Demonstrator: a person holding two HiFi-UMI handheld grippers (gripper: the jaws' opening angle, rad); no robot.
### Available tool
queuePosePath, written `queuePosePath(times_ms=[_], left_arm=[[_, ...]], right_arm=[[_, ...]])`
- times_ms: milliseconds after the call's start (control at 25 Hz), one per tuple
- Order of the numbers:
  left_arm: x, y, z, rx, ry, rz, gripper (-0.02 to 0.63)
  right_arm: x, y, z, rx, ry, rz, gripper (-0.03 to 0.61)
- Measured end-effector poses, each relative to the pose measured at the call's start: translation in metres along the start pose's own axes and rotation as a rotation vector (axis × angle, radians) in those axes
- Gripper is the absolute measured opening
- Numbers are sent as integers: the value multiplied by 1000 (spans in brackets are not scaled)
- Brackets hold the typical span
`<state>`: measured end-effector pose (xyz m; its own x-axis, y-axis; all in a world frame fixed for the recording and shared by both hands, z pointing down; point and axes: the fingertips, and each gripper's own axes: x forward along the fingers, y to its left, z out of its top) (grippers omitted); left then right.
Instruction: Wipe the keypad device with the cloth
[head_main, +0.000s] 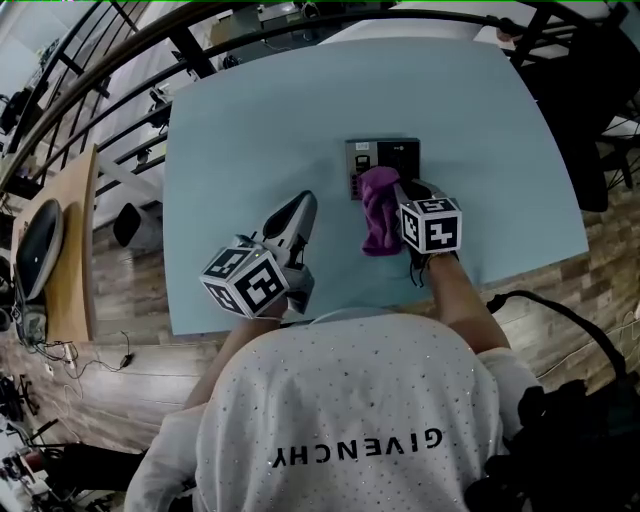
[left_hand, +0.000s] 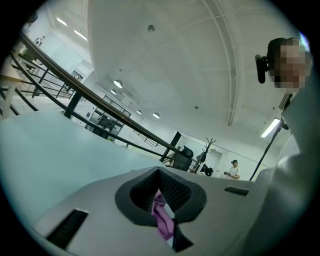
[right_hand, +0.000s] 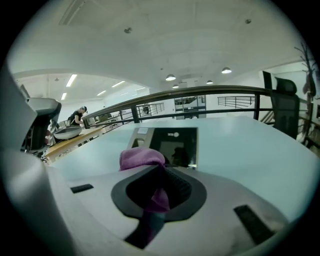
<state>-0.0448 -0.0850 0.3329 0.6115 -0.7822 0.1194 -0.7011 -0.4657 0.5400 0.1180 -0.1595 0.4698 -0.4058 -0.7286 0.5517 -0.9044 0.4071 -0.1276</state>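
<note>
Starting at the near edge of the table (head_main: 480, 130), we hold the left gripper (head_main: 303, 204) low over the pale top, left of centre, aimed inward. Its fingers (left_hand: 142, 192) are drawn together to a thin slit and carry nothing. The purple streak showing through that slit is, we judge, the cloth lying beyond it.

Farther in, to the right, the right gripper (right_hand: 161, 175) has its fingers clamped on the purple cloth (head_main: 378, 215). One bunch is pinched between them and the rest mounds past the tips, draped onto the near part of the keypad device (head_main: 400, 155). The device lies flat about midway between the near and far edges, a little right of centre, its dark face and keys partly covered.

We judge the cloth light, soft and limp. It will fold and trail rather than push, so it is best gripped at a thick gathered fold, leaving a pad of fabric ahead of the tips. The device looks stiff, flat and fairly light. On this smooth top it may slide under a stroke, so we would press gently and could steady it at a side edge with the free gripper.

Beyond the far edge runs a dark railing (right_hand: 230, 89).
</note>
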Motion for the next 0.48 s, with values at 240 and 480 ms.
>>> queuePosePath(times_ms=[240,480], left_arm=[[6,-5,-1,7,1,-15,0],[12,-14,-1,8,2,-39,0]], right_arm=[[-14,-48,-15,143,-9,-99,29],[-28,-77,-30,255,-10,-166,29]])
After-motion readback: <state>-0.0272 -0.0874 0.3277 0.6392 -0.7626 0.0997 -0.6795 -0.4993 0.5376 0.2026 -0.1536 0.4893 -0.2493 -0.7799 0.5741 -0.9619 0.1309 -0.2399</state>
